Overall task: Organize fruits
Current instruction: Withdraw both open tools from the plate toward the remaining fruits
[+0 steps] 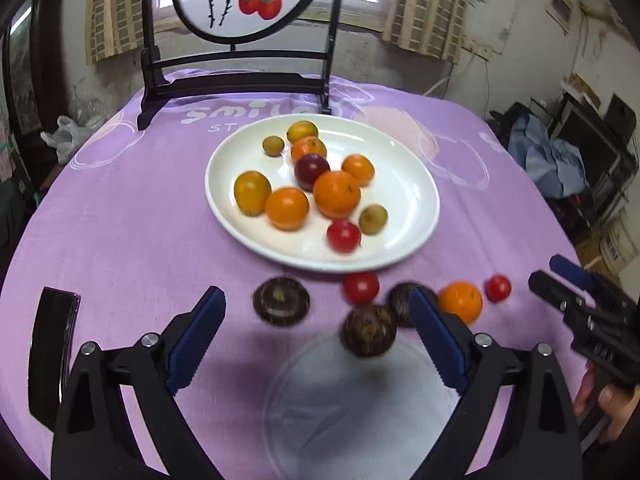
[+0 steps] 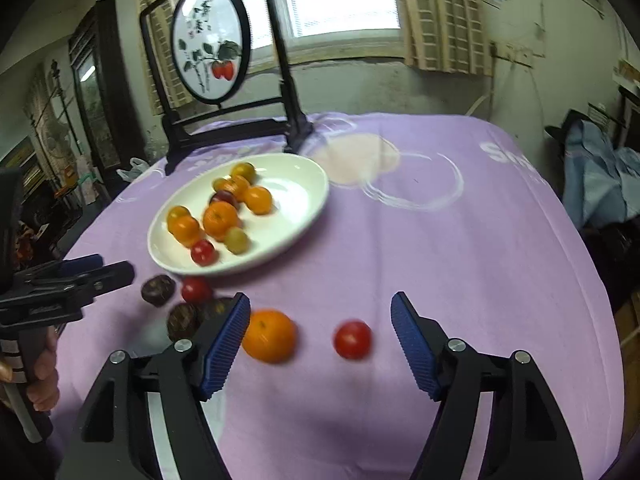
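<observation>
A white plate (image 1: 400, 184) (image 2: 296, 184) sits mid-table on the purple cloth and holds several oranges, red tomatoes and small brown fruits. Loose fruit lies in front of it. My left gripper (image 1: 315, 294) stands open low over the cloth. A dark brown fruit (image 1: 368, 330) lies between its fingers, untouched, with another dark fruit (image 1: 281, 301) and a red tomato (image 1: 361, 287) just beyond. My right gripper (image 2: 320, 300) is open too. An orange (image 2: 269, 335) lies by its left finger and a red tomato (image 2: 353, 339) sits between the fingers, neither pressed.
A black wooden stand with a round painted panel (image 1: 240, 76) (image 2: 210, 40) occupies the table's far side behind the plate. A black object (image 1: 52, 352) lies at the near left. A person's hand (image 1: 608, 404) holds the right gripper's handle. Clutter sits beyond the table's right edge.
</observation>
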A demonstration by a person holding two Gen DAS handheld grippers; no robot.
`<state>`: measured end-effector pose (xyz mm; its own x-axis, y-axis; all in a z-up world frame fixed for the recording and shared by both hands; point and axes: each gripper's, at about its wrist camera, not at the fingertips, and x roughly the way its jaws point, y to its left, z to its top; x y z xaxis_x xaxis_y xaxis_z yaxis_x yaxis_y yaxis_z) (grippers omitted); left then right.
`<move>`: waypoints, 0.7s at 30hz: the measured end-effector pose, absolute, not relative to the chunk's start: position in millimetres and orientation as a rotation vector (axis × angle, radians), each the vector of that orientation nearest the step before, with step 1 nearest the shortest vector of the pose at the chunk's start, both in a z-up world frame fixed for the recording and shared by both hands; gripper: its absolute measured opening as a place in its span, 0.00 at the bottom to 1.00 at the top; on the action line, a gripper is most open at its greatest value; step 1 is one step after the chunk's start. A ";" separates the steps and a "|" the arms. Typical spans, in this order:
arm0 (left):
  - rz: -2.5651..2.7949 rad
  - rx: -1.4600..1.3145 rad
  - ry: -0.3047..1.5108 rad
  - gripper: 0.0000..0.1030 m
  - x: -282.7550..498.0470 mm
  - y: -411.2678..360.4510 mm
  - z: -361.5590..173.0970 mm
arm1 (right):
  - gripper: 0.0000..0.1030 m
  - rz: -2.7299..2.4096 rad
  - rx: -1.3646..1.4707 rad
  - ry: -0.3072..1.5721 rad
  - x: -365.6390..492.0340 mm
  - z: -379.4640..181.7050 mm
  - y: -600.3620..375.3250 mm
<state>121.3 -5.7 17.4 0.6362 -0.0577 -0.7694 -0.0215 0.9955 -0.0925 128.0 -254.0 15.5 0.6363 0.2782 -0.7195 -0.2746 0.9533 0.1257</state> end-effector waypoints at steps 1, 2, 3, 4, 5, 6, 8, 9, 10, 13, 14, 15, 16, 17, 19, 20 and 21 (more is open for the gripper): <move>-0.024 -0.086 0.883 0.89 115.6 -8.5 14.9 | 0.72 0.312 0.003 0.832 125.4 12.8 -256.3; -0.028 -0.079 0.887 0.89 110.0 -11.0 11.7 | 0.72 0.307 -0.005 0.843 121.8 9.0 -257.8; -0.034 -0.077 0.891 0.89 105.0 -12.8 8.2 | 0.72 0.298 -0.018 0.848 118.7 6.7 -257.7; -0.046 -0.080 0.897 0.89 100.7 -14.3 4.9 | 0.72 0.288 -0.038 0.851 115.0 4.0 -256.5; -0.055 -0.081 0.900 0.89 98.1 -15.1 2.6 | 0.72 0.282 -0.062 0.856 110.6 0.6 -254.6; -0.062 -0.079 0.903 0.89 95.1 -15.9 -0.7 | 0.72 0.281 -0.078 0.862 106.7 -2.9 -253.1; -0.068 -0.072 0.890 0.90 89.9 -16.2 -7.1 | 0.72 0.279 -0.096 0.879 101.8 -10.2 -251.0; -0.068 -0.060 0.880 0.90 89.6 -16.3 -9.6 | 0.72 0.279 -0.107 0.893 99.6 -15.3 -248.8; -0.060 -0.041 0.879 0.90 89.0 -17.0 -13.2 | 0.72 0.278 -0.118 0.903 98.2 -19.6 -246.9; -0.072 -0.025 0.909 0.90 91.9 -18.0 -18.8 | 0.72 0.260 -0.157 0.935 98.9 -30.9 -239.5; -0.080 -0.035 0.909 0.90 91.7 -17.6 -18.9 | 0.72 0.252 -0.168 0.938 99.9 -32.6 -237.8; -0.085 -0.044 0.912 0.90 91.3 -17.0 -19.0 | 0.72 0.241 -0.176 0.941 101.7 -34.5 -236.9; -0.091 -0.051 0.916 0.90 91.7 -16.3 -19.3 | 0.72 0.237 -0.176 0.945 102.9 -35.8 -236.7; -0.100 -0.057 0.922 0.90 91.4 -15.9 -19.9 | 0.72 0.231 -0.173 0.952 105.5 -37.3 -236.7; -0.106 -0.067 0.924 0.90 92.4 -15.1 -19.6 | 0.72 0.211 -0.170 0.972 112.2 -41.9 -235.3; -0.106 -0.071 0.923 0.90 92.0 -14.5 -19.8 | 0.72 0.208 -0.173 0.978 114.5 -44.4 -234.6; -0.108 -0.073 0.924 0.90 93.2 -14.6 -19.1 | 0.72 0.206 -0.168 0.973 117.5 -44.5 -233.3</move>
